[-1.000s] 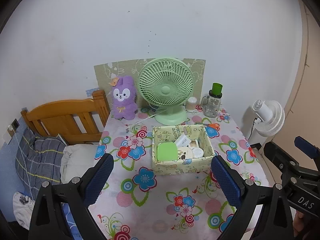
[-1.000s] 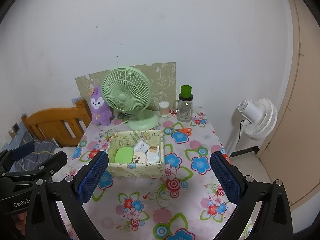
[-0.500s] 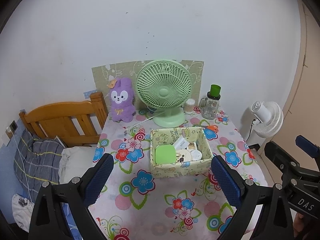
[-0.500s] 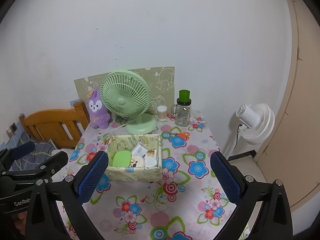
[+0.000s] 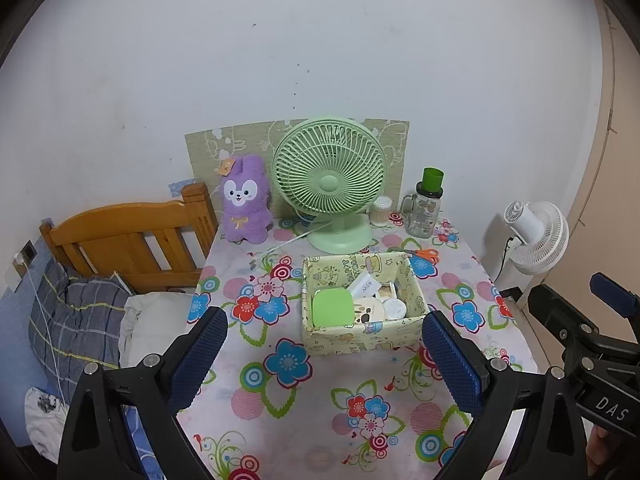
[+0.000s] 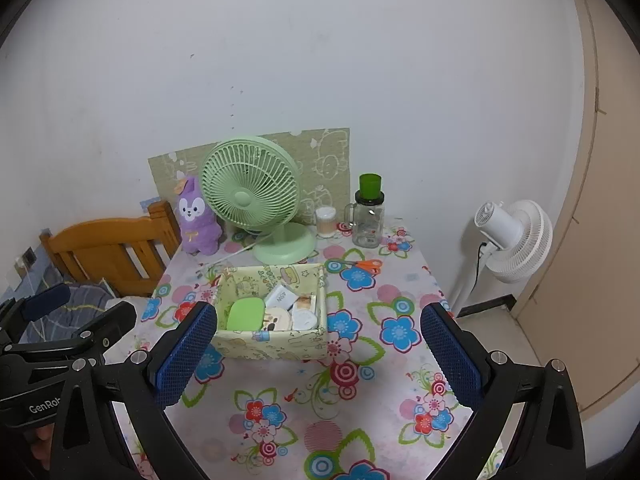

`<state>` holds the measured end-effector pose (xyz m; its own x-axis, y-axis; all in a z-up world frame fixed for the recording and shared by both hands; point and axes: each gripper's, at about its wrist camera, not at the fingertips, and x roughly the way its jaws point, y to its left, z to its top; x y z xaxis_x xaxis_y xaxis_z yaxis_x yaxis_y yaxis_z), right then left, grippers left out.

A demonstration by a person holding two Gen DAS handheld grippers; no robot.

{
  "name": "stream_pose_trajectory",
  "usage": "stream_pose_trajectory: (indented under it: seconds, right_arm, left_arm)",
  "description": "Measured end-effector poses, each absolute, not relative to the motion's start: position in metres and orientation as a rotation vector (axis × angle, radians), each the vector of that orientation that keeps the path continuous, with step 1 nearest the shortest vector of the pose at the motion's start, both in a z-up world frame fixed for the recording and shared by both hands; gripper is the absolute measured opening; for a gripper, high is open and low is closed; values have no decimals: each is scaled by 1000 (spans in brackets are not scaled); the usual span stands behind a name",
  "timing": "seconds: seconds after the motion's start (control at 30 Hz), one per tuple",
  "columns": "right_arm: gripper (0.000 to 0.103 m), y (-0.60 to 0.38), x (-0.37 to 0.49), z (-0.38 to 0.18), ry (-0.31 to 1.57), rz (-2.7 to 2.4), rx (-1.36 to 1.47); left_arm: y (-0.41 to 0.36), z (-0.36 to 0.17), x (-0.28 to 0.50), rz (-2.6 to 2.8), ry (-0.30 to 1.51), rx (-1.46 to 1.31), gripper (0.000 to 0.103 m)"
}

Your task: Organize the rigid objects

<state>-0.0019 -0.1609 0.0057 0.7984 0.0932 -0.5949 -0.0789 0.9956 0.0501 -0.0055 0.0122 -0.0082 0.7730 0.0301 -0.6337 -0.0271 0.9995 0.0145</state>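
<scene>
Left wrist view shows your left gripper [image 5: 323,354] with its jaws spread wide and nothing between them, held above the near part of the flowered surface [image 5: 288,408]. The box [image 5: 362,336] sits just beyond the jaws, in the gap between the two blue pads but clear of both, nearer the right-hand pad. Inside it you can see a green case [image 5: 332,307] on the left, a round compact [image 5: 369,309], a round white lid [image 5: 394,308] and a small white carton [image 5: 365,285] leaning at the back.

Right wrist view shows your right gripper [image 6: 319,358] likewise with jaws spread and empty. Here the box [image 6: 272,346] lies ahead of the jaws and toward the left-hand pad, whose tip overlaps the box's near left corner in the picture; whether it touches cannot be told.

Farther out, orange-handled scissors [image 5: 425,254] lie flat on the surface just behind the box's far right corner. Along the back edge stand a purple plush rabbit [image 5: 244,200], a green desk fan [image 5: 330,176], a small jar of cotton swabs [image 5: 382,211] and a glass mug with a green top [image 5: 427,210]. A white floor fan [image 5: 536,236] stands off the surface to the right, and a wooden bed frame [image 5: 128,236] is to the left.
</scene>
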Motion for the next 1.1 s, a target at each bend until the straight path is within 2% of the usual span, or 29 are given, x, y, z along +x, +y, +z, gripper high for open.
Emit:
stream_pose_trajectory:
  seconds: [1.1]
  right_arm:
    - [103,-167,14,6,657,114,22]
  left_arm:
    - [9,-7,7,37,699,-2,99]
